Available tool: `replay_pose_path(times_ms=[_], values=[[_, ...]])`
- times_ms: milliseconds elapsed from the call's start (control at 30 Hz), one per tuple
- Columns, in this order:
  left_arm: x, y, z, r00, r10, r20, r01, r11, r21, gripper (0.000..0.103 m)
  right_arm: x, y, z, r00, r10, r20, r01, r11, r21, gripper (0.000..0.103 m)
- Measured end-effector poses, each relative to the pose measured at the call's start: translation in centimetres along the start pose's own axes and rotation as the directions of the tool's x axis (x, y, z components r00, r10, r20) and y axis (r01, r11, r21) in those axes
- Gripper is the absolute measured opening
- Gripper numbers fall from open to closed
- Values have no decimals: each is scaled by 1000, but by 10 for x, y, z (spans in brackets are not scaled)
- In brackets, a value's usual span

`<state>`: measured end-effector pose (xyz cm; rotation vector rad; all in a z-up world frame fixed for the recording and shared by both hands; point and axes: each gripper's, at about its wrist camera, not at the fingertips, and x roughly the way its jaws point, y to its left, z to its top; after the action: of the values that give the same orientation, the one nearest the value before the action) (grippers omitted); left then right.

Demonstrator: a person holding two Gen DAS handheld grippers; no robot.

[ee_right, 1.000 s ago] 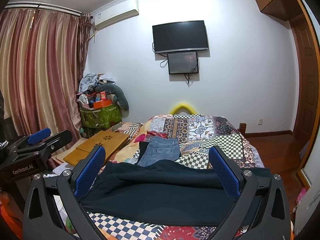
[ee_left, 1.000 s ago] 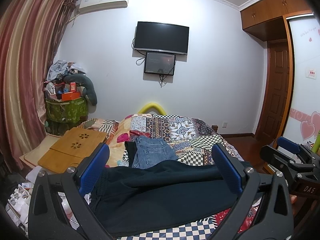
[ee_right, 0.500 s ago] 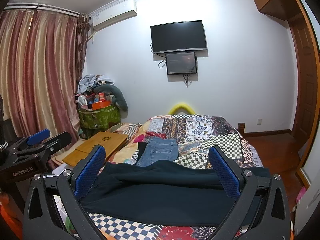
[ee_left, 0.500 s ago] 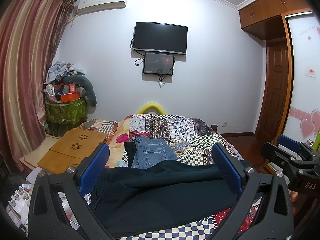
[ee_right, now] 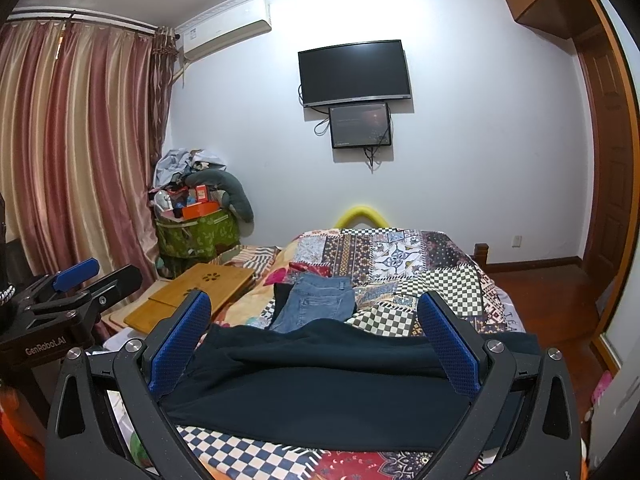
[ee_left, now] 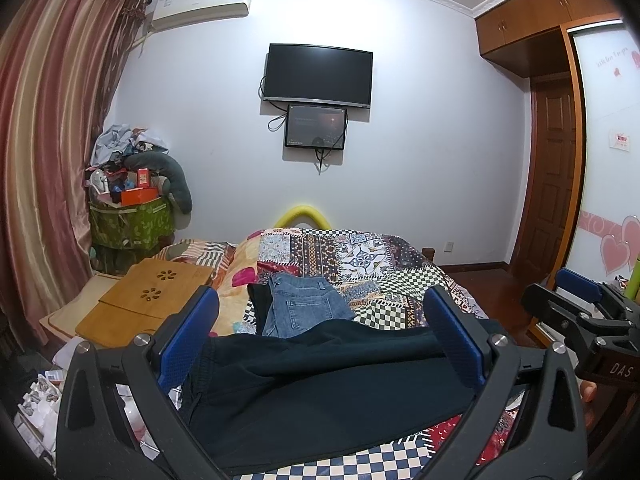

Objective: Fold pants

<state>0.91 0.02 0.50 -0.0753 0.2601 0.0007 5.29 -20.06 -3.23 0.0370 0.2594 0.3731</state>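
Left fingers [ee_left: 188, 342]: blue pads, wide apart, nothing between them; they hang above the near part of the bed.
Left gripper [ee_left: 320, 340]: empty, pointing along the bed toward the far wall; it is also seen at the left edge of the right view [ee_right: 76, 280].
Right fingers [ee_right: 448, 346]: blue pads, also wide apart, holding nothing.
Right gripper [ee_right: 314, 344]: empty, above the near part of the bed, beside the left one; in the left view it shows at the right edge [ee_left: 580, 312].
Pants [ee_left: 320, 384]: dark, lying flat on the bed just beyond both grippers, touched by neither.
Pants, long axis: it runs left to right across the bed, crosswise to the fingers.
Pants, ends: the waistband with a drawstring is at the left [ee_left: 200, 364]; the legs go toward the right edge of the bed [ee_right: 516, 344].
Pants, surface: a long soft ridge runs along the far edge [ee_right: 320, 340]; the near edge is quite straight.
Jeans [ee_left: 304, 308]: blue, folded, just behind the pants toward the far wall, back pocket up; a dark cloth [ee_left: 258, 308] lies at their left side, touching them.
Bed [ee_left: 384, 264]: covered by a patchwork quilt with checks.
Board [ee_left: 152, 296]: wooden, with flower-shaped holes, left of the bed.
Bin [ee_left: 128, 220]: green, full of clutter, in the left corner by the curtain [ee_left: 44, 128].
Wall: a TV [ee_left: 320, 70] with a smaller screen [ee_left: 315, 126] under it.
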Motion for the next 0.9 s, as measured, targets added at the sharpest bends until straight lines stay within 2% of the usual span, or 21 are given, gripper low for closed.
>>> replay_pose_path(times_ms=[533,900], values=[[3,5,-6,1000,7,-14,-7,1000,1,103,4,-1,-3,1000,1,-12,-1,1000,5,103],[55,21,-10,995,6,-97,-6,1000,-3,103,40,-8,-7,997,-9,-73,10,1000,15,103]])
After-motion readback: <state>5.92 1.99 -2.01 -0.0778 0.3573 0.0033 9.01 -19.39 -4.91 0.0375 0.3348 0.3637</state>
